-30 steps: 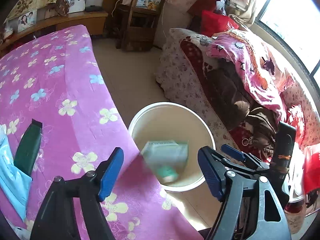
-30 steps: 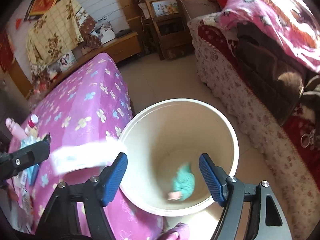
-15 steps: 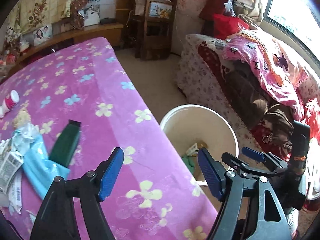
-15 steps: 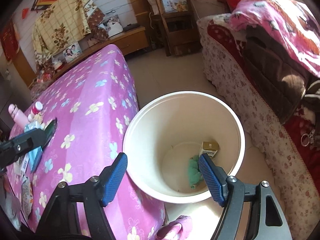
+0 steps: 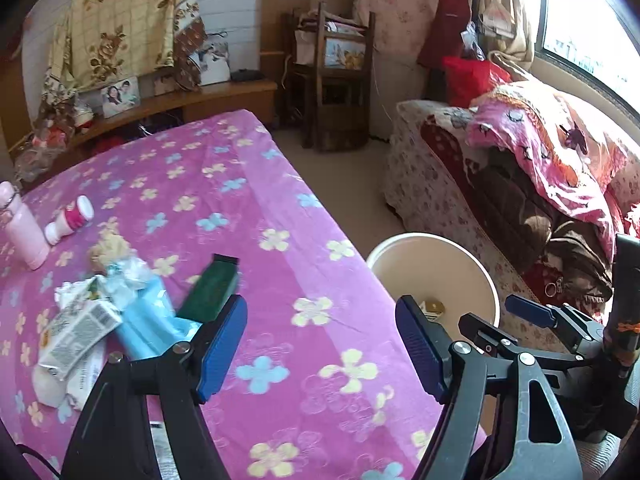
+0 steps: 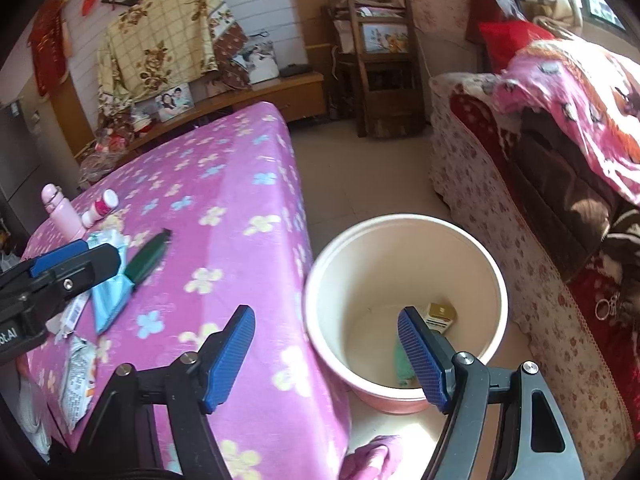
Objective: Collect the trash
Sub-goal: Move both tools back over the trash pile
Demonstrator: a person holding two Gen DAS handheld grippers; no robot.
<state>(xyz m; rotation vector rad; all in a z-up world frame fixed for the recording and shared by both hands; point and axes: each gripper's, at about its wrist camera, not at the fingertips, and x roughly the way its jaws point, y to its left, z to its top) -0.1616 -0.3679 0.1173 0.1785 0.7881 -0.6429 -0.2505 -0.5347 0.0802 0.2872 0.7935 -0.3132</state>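
Note:
A cream bucket (image 5: pixel 476 256) (image 6: pixel 400 232) stands on the floor beside the pink flowered table (image 5: pixel 240 184) (image 6: pixel 224 184). It holds a small tan box (image 6: pixel 440 314) and a green wrapper (image 6: pixel 402 360). A trash pile lies at the table's left: a dark green packet (image 5: pixel 210 290) (image 6: pixel 146 258), a light blue pack (image 5: pixel 150 320) (image 6: pixel 110 296), white printed wrappers (image 5: pixel 76 328) (image 6: pixel 76 380). My left gripper (image 5: pixel 320 344) is open and empty above the table, right of the pile. My right gripper (image 6: pixel 326 354) is open and empty over the table edge and bucket.
A pink bottle (image 5: pixel 20 228) (image 6: pixel 60 212) and a small red-white bottle (image 5: pixel 70 220) (image 6: pixel 100 206) stand behind the pile. A sofa with blankets (image 5: pixel 520 184) (image 6: pixel 560 140) is to the right of the bucket. A wooden chair (image 5: pixel 340 92) stands at the back.
A white-green wrapper and a tan box dropped into the bucket. Both grippers have pulled back and left from the bucket toward the table, still open; the trash pile has come into view.

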